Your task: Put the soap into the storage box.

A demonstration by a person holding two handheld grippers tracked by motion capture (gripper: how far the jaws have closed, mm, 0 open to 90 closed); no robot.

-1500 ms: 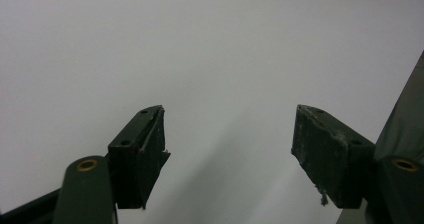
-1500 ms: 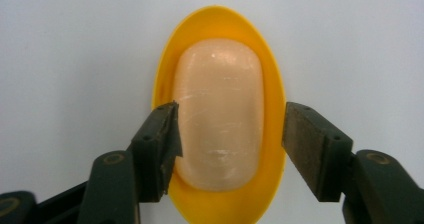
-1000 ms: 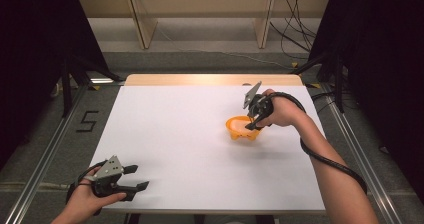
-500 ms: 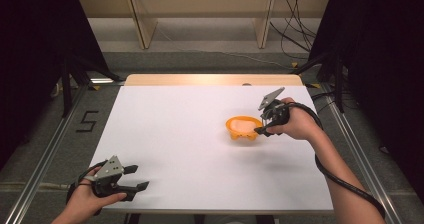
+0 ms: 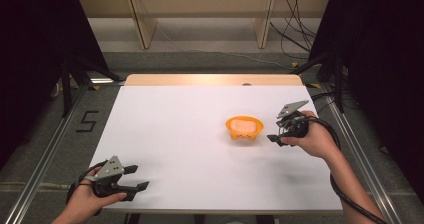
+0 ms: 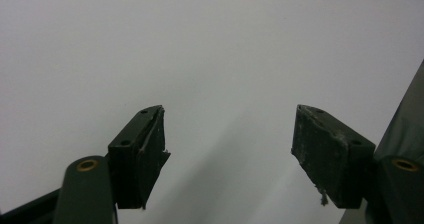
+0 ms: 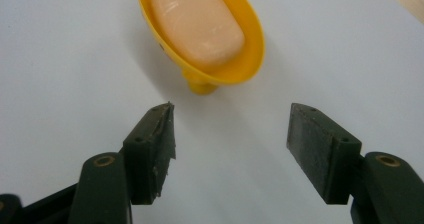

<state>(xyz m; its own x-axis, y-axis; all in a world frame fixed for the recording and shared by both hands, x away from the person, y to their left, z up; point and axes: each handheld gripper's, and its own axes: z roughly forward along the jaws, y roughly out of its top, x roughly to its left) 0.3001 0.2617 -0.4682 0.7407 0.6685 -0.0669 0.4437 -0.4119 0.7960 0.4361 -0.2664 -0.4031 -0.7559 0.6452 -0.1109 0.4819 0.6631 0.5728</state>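
A yellow soap dish (image 5: 244, 128) stands on the white table (image 5: 190, 134), right of centre, with a pale peach bar of soap (image 5: 243, 126) lying in it. My right gripper (image 5: 276, 132) is just to the right of the dish, apart from it, open and empty; its jaws have just been opening. Seen from the right gripper view, the dish (image 7: 250, 49) and the soap (image 7: 197, 19) lie a short way beyond the right gripper (image 7: 230, 134). My left gripper (image 5: 137, 178) rests near the table's front left corner, open, nothing between its pads (image 6: 145, 154).
The white table top ends in a wooden strip (image 5: 212, 79) at the far edge. Metal rails (image 5: 45, 159) run along both sides. Shelving legs (image 5: 142, 24) and cables (image 5: 290, 34) are on the floor beyond the table.
My right gripper has drawn back to the right, away from the soap dish, and its jaws have spread wider. The dish stays put with the soap in it. The left gripper has not moved.
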